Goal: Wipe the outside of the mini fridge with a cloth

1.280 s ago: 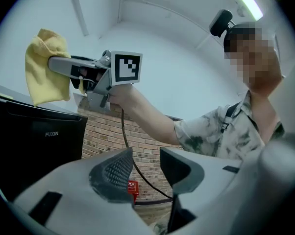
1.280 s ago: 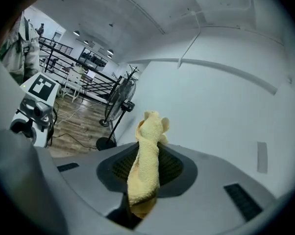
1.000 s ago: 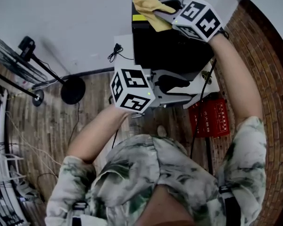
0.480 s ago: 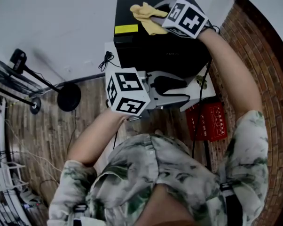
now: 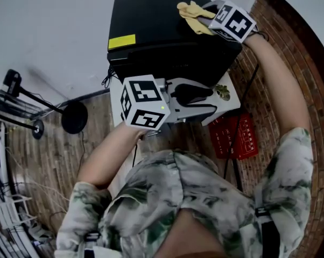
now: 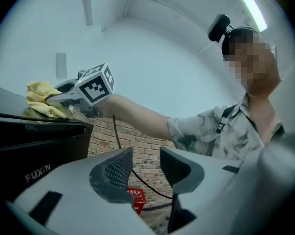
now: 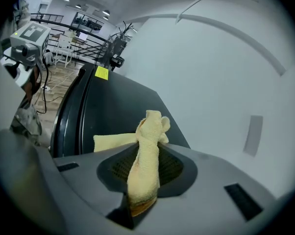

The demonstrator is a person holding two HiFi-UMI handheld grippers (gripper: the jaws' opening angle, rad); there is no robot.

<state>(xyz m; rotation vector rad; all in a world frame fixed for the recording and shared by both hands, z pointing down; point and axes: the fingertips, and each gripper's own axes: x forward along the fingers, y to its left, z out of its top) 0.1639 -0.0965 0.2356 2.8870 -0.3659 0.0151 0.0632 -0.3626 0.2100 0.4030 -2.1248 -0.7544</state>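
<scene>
Right claw (image 7: 143,177) clenched on the yellow cloth (image 7: 148,131). The cloth's loose end lies on top of the mini fridge (image 5: 156,31), near the far right corner. Bare black top runs left from this claw toward the yellow sticker (image 5: 121,41), so the next stroke likely goes that way. Left claw (image 6: 146,166) parted, empty, low by the fridge front. White wall (image 5: 43,26) behind, red crate (image 5: 234,136) on the floor.

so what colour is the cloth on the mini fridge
The cloth is pale yellow, clearest in the right gripper view, clamped in the right gripper.
</scene>
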